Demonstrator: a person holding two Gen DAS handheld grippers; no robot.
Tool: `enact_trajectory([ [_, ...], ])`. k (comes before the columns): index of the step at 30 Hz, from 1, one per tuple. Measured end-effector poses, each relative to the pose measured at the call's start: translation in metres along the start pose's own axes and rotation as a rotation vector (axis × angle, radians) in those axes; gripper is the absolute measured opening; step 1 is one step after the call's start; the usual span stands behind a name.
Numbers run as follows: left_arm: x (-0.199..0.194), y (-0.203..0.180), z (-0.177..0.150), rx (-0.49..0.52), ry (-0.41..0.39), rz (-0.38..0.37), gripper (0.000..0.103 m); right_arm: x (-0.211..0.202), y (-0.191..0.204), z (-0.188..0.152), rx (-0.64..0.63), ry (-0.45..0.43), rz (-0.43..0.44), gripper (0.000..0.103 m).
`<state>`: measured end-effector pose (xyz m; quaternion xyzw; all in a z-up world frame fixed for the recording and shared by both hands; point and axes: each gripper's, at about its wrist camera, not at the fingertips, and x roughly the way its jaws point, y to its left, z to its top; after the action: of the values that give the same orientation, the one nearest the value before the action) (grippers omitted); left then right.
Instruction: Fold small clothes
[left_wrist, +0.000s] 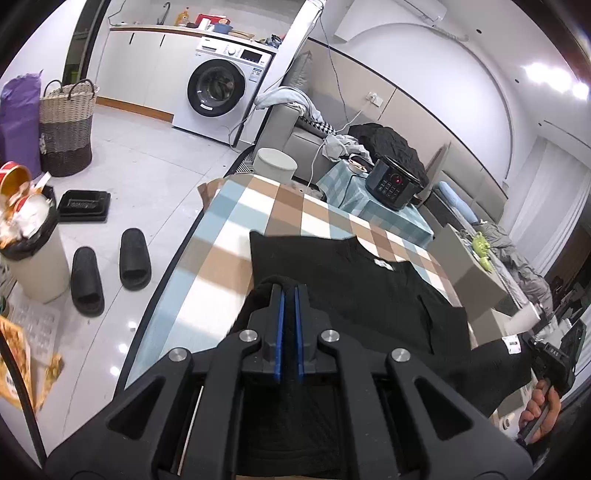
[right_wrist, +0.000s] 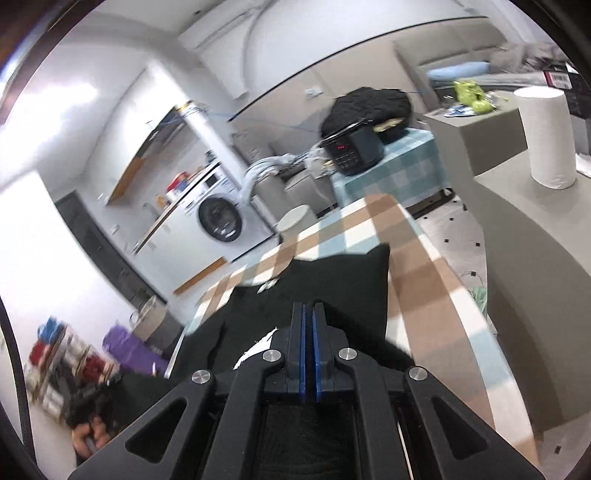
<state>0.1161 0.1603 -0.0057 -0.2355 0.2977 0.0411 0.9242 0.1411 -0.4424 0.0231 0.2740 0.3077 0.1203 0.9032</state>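
Observation:
A black garment (left_wrist: 351, 280) lies spread on the checked tablecloth (left_wrist: 236, 229), neck label (left_wrist: 382, 264) toward the far side. My left gripper (left_wrist: 288, 290) is shut on its near edge, with the cloth bunched around the fingertips and lifted off the table. At the right edge of the left wrist view, a hand holds the right gripper (left_wrist: 554, 358), and the garment's other near corner stretches up to it. In the right wrist view the right gripper (right_wrist: 308, 306) is shut on the black garment (right_wrist: 340, 280), above the tablecloth (right_wrist: 424, 266).
A dark cooker (left_wrist: 393, 182) stands on a second checked table behind. A grey box (left_wrist: 476, 273) sits to the right, and a white paper roll (right_wrist: 546, 136) stands on a grey surface nearby. Slippers (left_wrist: 110, 269), a bin (left_wrist: 33, 258) and a washing machine (left_wrist: 218, 92) are on the left.

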Motion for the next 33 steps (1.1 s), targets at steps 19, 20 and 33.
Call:
enact_trajectory([
  [19, 0.039, 0.051, -0.054, -0.161, 0.190, 0.102, 0.040, 0.014, -0.057, -0.050, 0.242, 0.168, -0.074, 0.032],
  [20, 0.033, 0.051, -0.057, -0.169, 0.184, 0.095, 0.041, 0.011, -0.055, -0.054, 0.245, 0.176, -0.049, 0.034],
  [33, 0.021, 0.041, -0.082, -0.187, 0.225, 0.056, 0.047, 0.043, -0.058, -0.084, 0.318, 0.245, 0.029, 0.045],
])
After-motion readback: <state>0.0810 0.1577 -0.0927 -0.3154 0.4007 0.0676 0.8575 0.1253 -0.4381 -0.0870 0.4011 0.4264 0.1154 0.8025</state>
